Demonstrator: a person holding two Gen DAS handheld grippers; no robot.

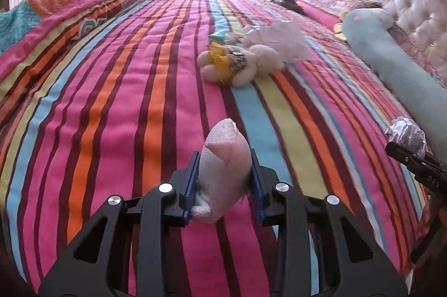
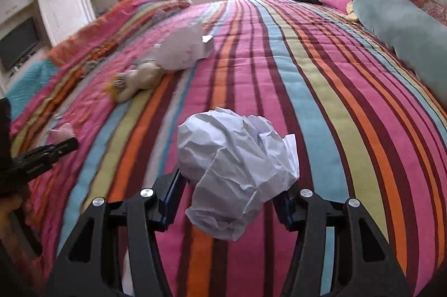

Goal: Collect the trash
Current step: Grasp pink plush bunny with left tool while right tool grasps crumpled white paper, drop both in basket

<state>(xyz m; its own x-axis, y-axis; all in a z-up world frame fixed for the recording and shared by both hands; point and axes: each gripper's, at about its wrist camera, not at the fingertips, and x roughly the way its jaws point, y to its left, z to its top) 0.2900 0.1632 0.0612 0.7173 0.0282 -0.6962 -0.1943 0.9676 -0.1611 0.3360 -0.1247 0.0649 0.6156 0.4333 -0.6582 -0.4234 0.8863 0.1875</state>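
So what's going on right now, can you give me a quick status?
Left gripper shut on pink soft thing. Right gripper shut on paper ball. Plastic bag and stuffed toy lie on bed. Nothing in the way.

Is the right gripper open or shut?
Shut on the crumpled paper ball: the right gripper has a finger pressed against each side.

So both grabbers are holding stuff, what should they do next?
Probably carry both pieces off to a bin, which isn't in view. The left gripper already grips a pink wad, the right gripper a crumpled paper ball, both lifted off the striped bedspread.
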